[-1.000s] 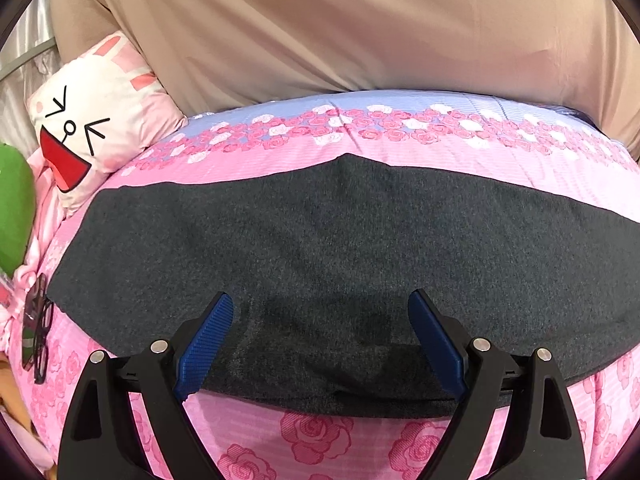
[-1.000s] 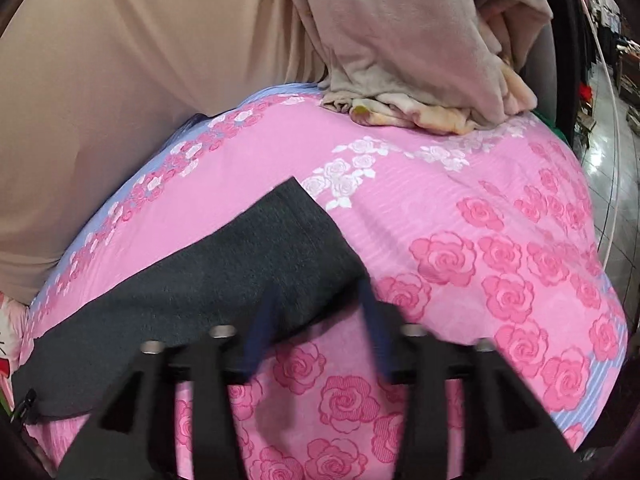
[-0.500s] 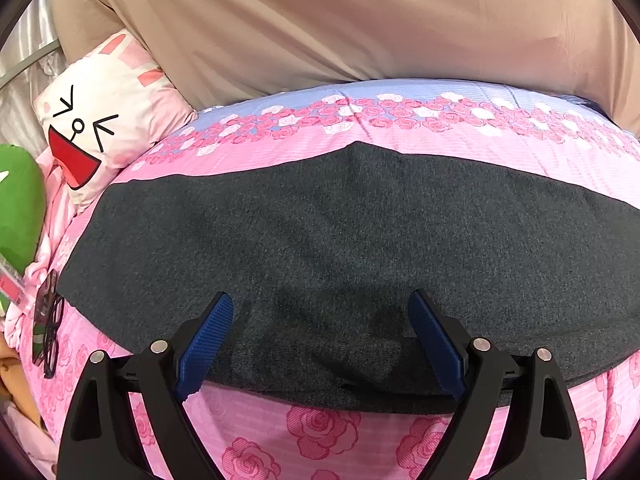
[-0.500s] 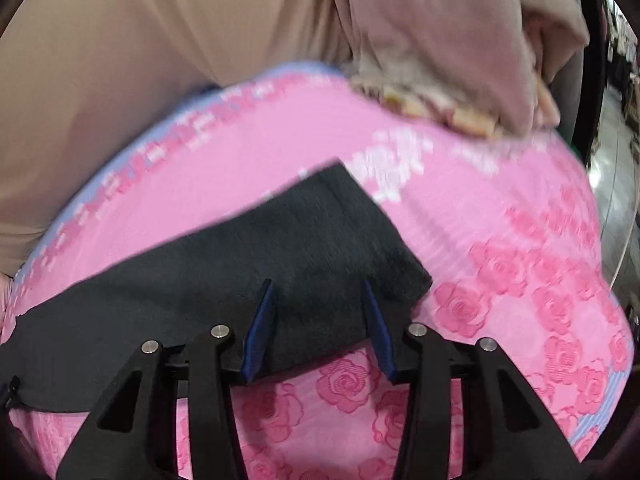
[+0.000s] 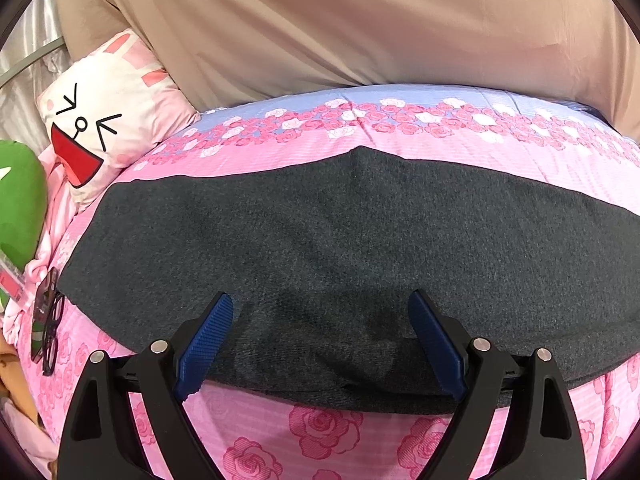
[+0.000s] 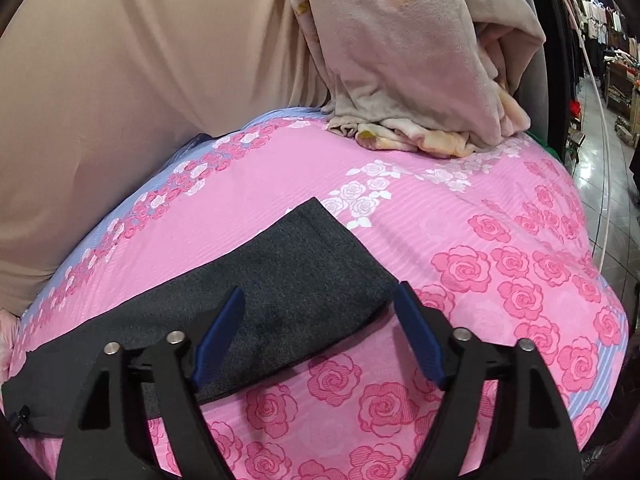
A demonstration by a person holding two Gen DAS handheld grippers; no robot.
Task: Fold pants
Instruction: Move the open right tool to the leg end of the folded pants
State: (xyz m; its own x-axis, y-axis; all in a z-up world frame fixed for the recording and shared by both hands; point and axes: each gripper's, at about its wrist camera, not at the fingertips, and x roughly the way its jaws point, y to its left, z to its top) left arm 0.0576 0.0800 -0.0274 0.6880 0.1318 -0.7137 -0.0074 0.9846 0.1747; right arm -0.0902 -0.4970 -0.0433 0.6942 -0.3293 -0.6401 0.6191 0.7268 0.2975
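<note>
Bed sheet (image 5: 328, 432), pink with roses, spreads below and ahead of both grippers; a pale blue band with small roses runs along its far edge. Beyond that, a beige wall of fabric (image 5: 360, 28) fills the top. Far left of the left gripper: bunny-face pillow (image 5: 108, 116), green plush (image 5: 20, 200), glasses (image 5: 50, 328) on the sheet. Ahead of the right gripper, a beige blanket heap (image 6: 420, 80) sits on the sheet. Far right: shiny tiled floor (image 6: 600, 128) and shop racks, brightly lit.
</note>
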